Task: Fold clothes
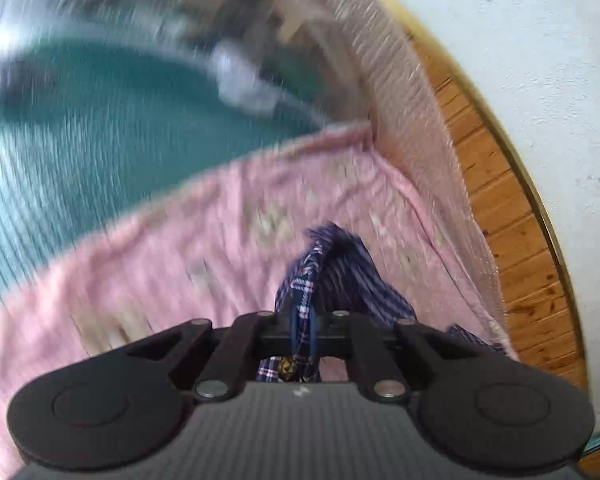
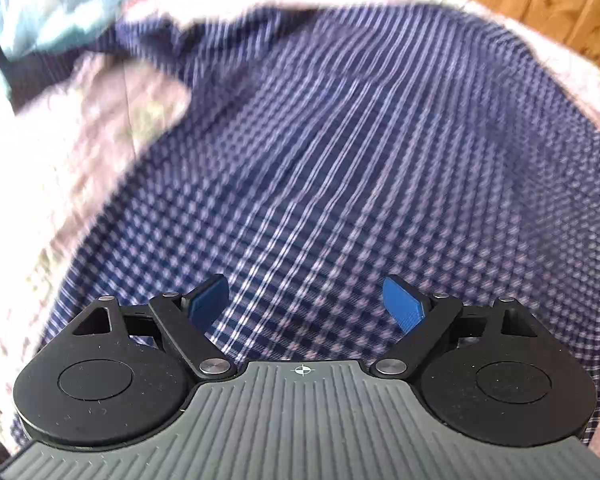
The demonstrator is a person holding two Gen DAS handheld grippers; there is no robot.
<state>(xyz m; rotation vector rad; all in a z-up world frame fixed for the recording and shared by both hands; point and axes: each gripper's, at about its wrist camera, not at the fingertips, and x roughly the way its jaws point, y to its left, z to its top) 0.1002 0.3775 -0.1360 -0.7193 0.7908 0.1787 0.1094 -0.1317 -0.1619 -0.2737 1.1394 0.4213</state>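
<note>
Here — plaid shirt between left jaws

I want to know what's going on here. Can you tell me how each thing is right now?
Left gripper: shut, pinching the checked shirt.
Right gripper: open, holding nothing, above the shirt.
Checked shirt: spread out under the right gripper, one edge bunched up in the left one.
Pink blanket: lying flat under the shirt.
Teal cloth: lying beyond the blanket, blurred.

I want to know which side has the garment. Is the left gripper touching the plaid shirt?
Touching. In the left wrist view, the left gripper is shut on a bunched fold of the plaid shirt, with cloth running between its fingers.
</note>
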